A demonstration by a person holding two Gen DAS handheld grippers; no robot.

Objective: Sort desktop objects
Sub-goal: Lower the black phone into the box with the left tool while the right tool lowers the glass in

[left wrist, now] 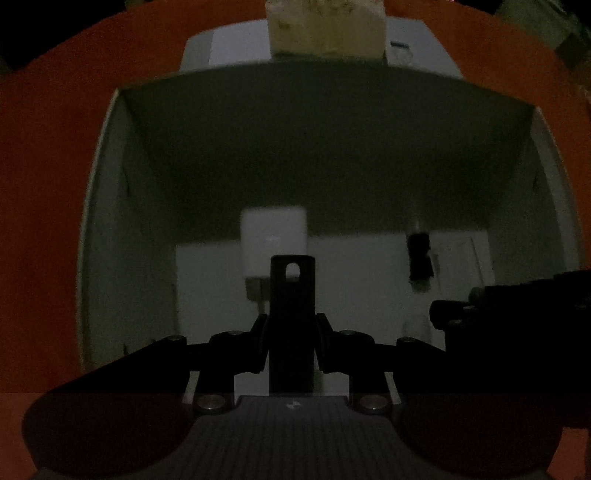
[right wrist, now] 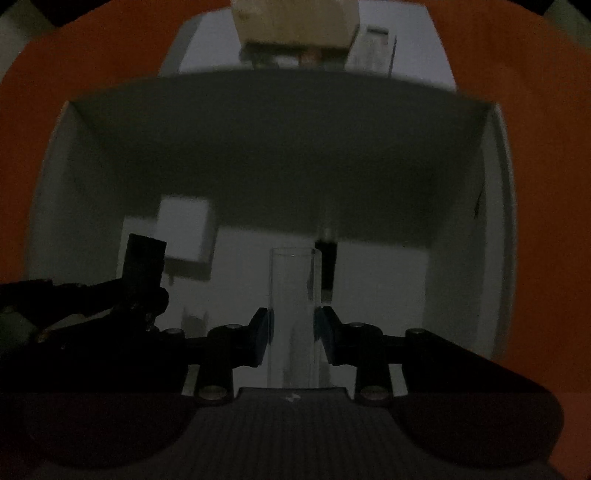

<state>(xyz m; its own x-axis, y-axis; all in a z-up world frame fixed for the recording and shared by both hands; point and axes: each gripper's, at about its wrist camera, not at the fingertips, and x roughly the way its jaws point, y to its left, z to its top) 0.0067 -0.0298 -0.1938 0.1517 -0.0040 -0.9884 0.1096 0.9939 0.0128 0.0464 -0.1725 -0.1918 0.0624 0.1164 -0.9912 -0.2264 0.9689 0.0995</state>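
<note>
Both grippers reach into a white open box (left wrist: 110,221) on an orange surface; the scene is dim. My left gripper (left wrist: 291,343) is shut on a black flat block (left wrist: 291,295) with a small hole near its top. My right gripper (right wrist: 293,328) is shut on a clear rectangular case (right wrist: 293,295), held upright. On the box floor lie a white charger plug (left wrist: 273,240), also in the right wrist view (right wrist: 186,229), and a small black stick-like item (left wrist: 419,258), also in the right wrist view (right wrist: 327,262). The left gripper with its block shows in the right wrist view (right wrist: 144,266).
The box walls (right wrist: 55,206) close in on both sides and the far wall is in shadow. Behind the box stands a pale tan block (left wrist: 325,29) on a white base (left wrist: 236,48). The right gripper's edge (left wrist: 517,306) intrudes at the right of the left wrist view.
</note>
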